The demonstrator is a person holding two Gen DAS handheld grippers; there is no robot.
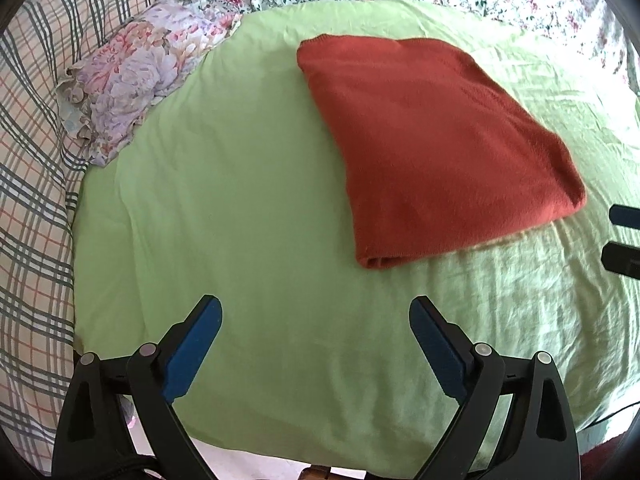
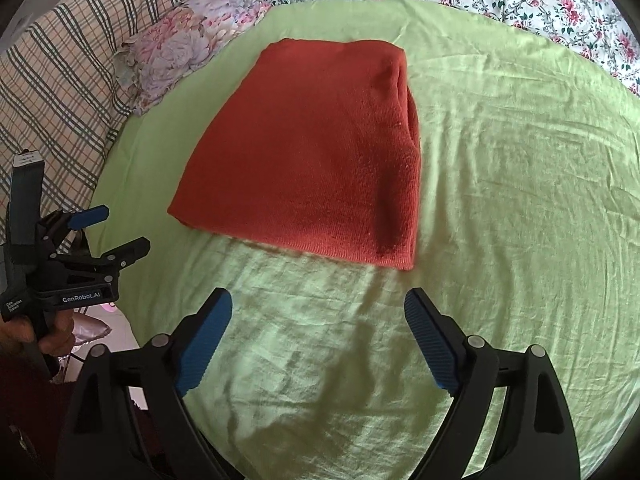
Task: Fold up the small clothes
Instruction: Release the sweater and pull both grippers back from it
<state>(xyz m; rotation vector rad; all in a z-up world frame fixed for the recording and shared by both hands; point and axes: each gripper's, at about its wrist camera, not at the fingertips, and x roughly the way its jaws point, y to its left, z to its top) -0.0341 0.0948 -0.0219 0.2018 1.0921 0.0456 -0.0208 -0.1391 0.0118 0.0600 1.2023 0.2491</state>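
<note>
The left gripper [image 1: 316, 312] and right gripper [image 2: 319, 304] both hover spread wide and empty. The folded red cloth [image 2: 312, 160] lies flat on the green sheet [image 2: 500, 200], ahead of both.

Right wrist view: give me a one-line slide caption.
Folded red cloth lies on the green sheet, both grippers open and clear: right gripper near, left gripper beside.

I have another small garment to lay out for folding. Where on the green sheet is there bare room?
Bare green sheet lies right of the folded red cloth, and between its near edge and the open right tool. Left of it, a bare stretch reaches the floral pillow. It is crowded only there.
</note>
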